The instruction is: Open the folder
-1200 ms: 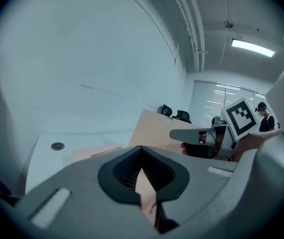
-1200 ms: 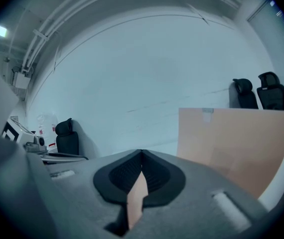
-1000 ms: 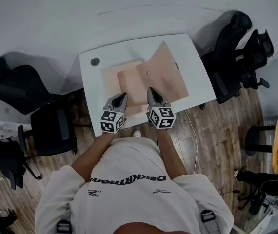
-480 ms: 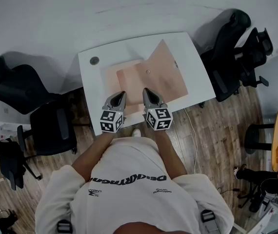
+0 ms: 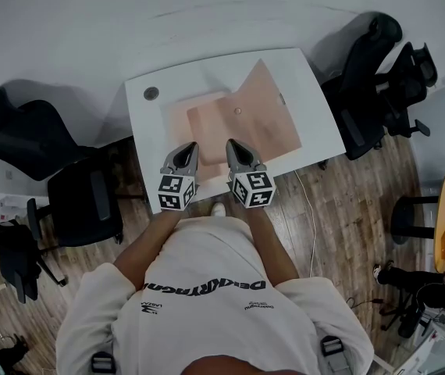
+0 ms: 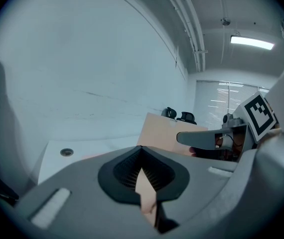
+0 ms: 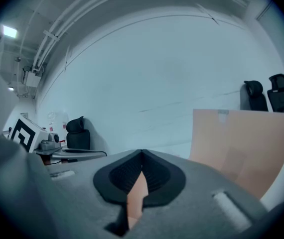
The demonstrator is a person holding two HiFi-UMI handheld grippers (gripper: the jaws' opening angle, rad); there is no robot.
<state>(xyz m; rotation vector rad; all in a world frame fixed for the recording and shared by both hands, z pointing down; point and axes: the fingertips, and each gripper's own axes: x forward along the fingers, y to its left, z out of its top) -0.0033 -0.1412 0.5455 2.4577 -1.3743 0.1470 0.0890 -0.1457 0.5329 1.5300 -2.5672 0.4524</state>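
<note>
Wood flooring (image 5: 347, 209) runs under a white table (image 5: 148, 147) pushed close to a pale wall, with black office chairs (image 5: 27, 139) off its left and right sides. Near the far left corner of the worktop sits a small round grommet (image 5: 151, 94).

A peach folder (image 5: 230, 131) lies across the middle of the worktop, reaching toward the near edge. It is already open. One cover (image 5: 268, 96) is lifted on the right side, and from the right gripper view it stands up as a tall peach panel (image 7: 241, 143) against the wall.

A person in a white sweatshirt (image 5: 207, 303) stands at the near edge with a gripper in each hand. The left gripper (image 5: 187, 151) and right gripper (image 5: 234, 147) sit side by side over the folder's near portion, close together but not touching, both pointing toward the far edge.

Looking along the left gripper (image 6: 142, 151), its jaws are drawn together and meet at the tips. A thin sliver of peach shows in the slit below them. The right gripper (image 7: 142, 156) looks the same, jaws closed with a peach wedge in the gap. I cannot tell whether either one pinches the folder's edge or the peach is only seen behind the jaws.
</note>
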